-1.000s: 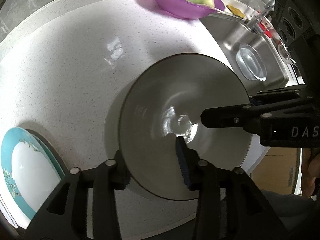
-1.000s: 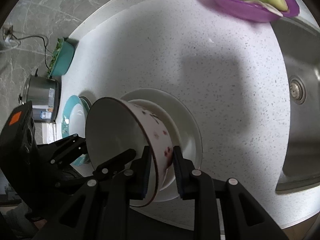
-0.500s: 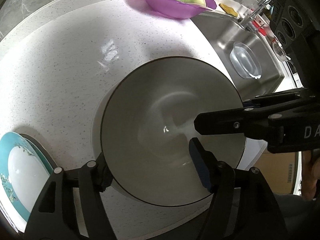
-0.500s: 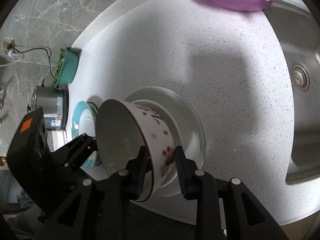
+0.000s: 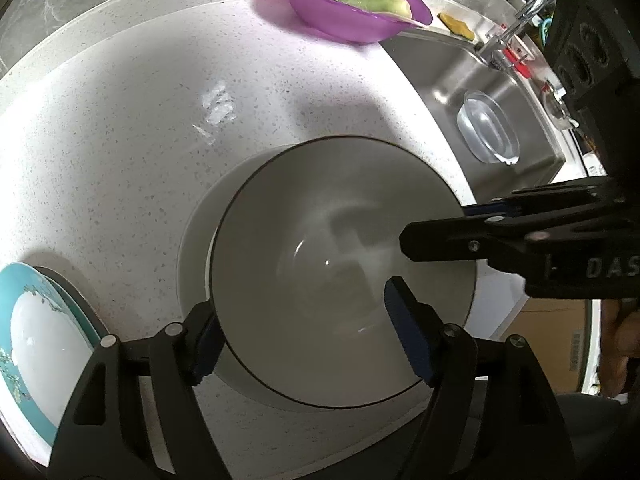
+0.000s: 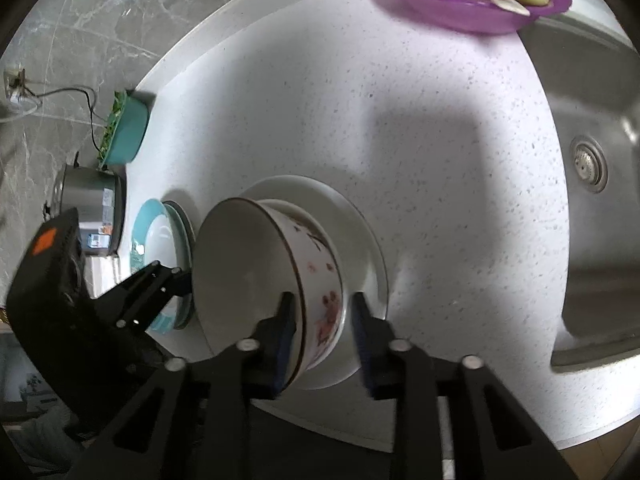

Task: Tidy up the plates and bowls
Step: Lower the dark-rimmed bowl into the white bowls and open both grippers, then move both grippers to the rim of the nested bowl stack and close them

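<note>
The flowered bowl (image 6: 280, 280) sits on the white plate (image 6: 360, 248) near the front edge of the speckled table (image 6: 400, 120), and everything else is placed around it. The left tongs (image 5: 304, 336) straddle its near rim, spreading wider, with the left pad outside the wall and the right pad over the inside, neither pressing. The right tongs (image 6: 320, 336) straddle the bowl's right wall and are closing; the inner pad lies at the rim, the outer one stands just clear. Left of the bowl, close by, lie the teal plates (image 5: 40, 344). Behind it the table is open up to the purple basin (image 6: 460, 4) at the far edge. To the right, the sink (image 6: 592, 200) cuts in.
</note>
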`<state>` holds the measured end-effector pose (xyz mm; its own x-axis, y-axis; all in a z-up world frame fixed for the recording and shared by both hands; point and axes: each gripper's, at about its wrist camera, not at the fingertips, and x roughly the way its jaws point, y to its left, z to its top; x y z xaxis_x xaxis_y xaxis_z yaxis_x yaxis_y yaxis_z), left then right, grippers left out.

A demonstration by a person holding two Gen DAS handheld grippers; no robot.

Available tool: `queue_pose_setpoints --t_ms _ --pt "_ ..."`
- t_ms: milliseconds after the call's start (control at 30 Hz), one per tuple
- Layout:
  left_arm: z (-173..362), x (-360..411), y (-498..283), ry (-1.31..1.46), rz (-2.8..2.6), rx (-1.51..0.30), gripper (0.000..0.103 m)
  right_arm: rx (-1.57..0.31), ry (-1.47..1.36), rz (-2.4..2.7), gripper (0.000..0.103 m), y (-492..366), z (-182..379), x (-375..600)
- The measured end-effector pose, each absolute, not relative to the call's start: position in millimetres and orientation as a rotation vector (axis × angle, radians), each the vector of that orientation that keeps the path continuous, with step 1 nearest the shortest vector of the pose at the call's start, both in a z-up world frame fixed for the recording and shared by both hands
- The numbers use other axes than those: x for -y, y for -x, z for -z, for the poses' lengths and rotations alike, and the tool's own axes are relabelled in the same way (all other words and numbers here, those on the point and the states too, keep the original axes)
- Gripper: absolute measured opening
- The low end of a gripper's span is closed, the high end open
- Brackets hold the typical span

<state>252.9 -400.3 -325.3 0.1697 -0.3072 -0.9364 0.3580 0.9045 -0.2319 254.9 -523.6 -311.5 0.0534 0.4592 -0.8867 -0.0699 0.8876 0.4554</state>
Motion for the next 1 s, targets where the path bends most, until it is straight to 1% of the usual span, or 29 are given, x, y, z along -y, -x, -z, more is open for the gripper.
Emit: queue_pose_setpoints --t_ms 167,200,267,567,633,700,833,900,967,1000 --pt "323 400 -252 -0.044 0.475 -1.304 0.076 -1.461 -0.249 -0.41 0.02 -255 313 517" --pt "322 399 -251 -0.04 0.476 -1.3 0.079 -1.46 -0.243 -0.41 0.017 -255 313 516" --pt "319 397 -251 -0.032 0.475 -1.285 0.08 -1.465 -0.23 -0.405 0.012 -256 316 516" --pt "307 388 -246 0.01 0.468 -1.25 0.082 -1.457 -0.204 -0.406 0.012 -255 321 514" --pt "301 381 -244 0.04 0.468 -1.229 0.082 -1.446 -0.196 -0.407 0.012 -254 319 514" --pt "296 374 -243 0.06 0.458 -1.208 0.086 -1.435 -0.171 -0.409 0.012 -254 317 511" --pt "287 362 -238 0.091 0.441 -1.186 0.086 -1.436 -0.167 -0.424 0.013 -253 316 510" --pt "282 353 -234 0.107 0.415 -1.17 0.086 -1.439 -0.184 -0.43 0.017 -252 314 513" --pt "281 343 -231 0.12 0.384 -1.174 0.086 -1.41 -0.195 -0.441 0.017 -251 303 520" --pt "282 337 -229 0.128 0.364 -1.178 0.086 -1.393 -0.204 -0.445 0.024 -251 297 525"
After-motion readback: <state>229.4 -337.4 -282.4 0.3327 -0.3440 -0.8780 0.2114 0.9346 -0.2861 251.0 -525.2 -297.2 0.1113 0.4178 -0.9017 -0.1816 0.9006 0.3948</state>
